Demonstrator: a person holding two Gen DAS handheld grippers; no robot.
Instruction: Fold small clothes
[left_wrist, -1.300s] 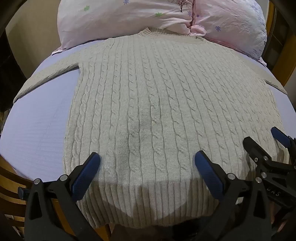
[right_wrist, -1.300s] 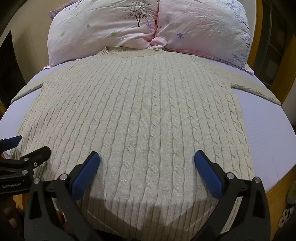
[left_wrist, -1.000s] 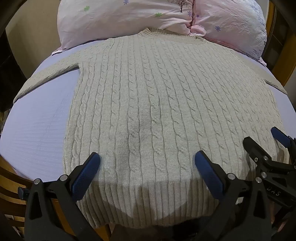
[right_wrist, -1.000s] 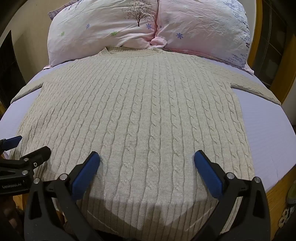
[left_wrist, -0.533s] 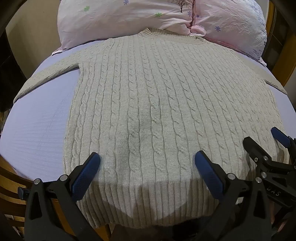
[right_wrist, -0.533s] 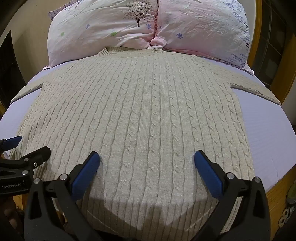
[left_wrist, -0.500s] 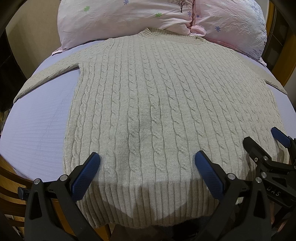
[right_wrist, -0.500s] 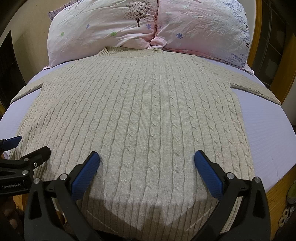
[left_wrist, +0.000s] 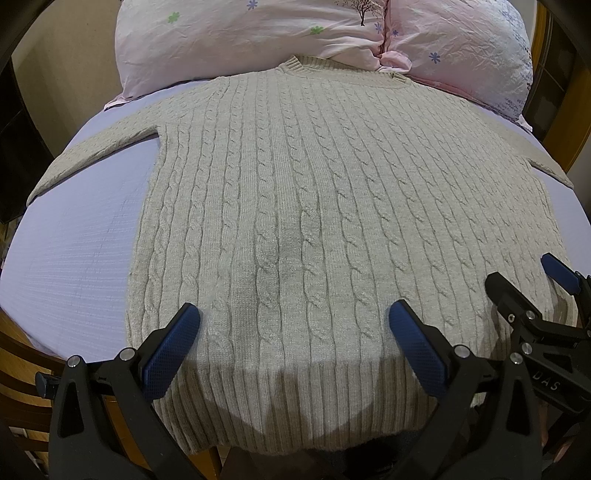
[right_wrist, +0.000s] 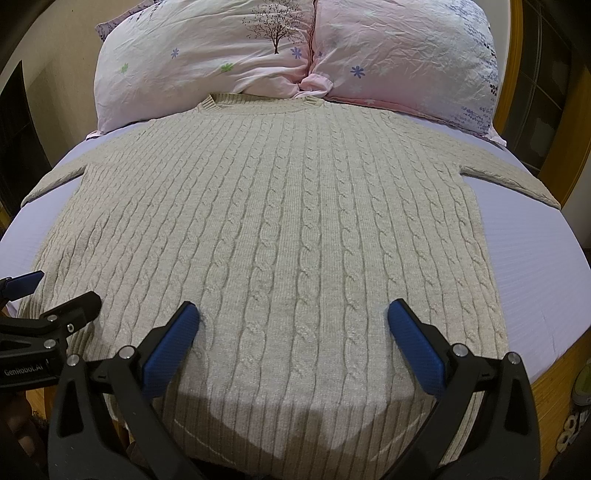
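Both tongs, left (left_wrist: 293, 328) and right (right_wrist: 293, 328), hover spread and empty above the hem of the sweater (right_wrist: 280, 229), which lies flat, unfolded, on the bed (right_wrist: 546, 280); every fold remains.

bedroom: bed (right_wrist: 546, 295), floral pillows (right_wrist: 295, 48)

sweater (left_wrist: 332, 206) unmoved, no visible change

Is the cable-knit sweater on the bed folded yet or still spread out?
Spread out: the cable-knit sweater lies flat on the bed, both sleeves extended sideways, with no fold visible.
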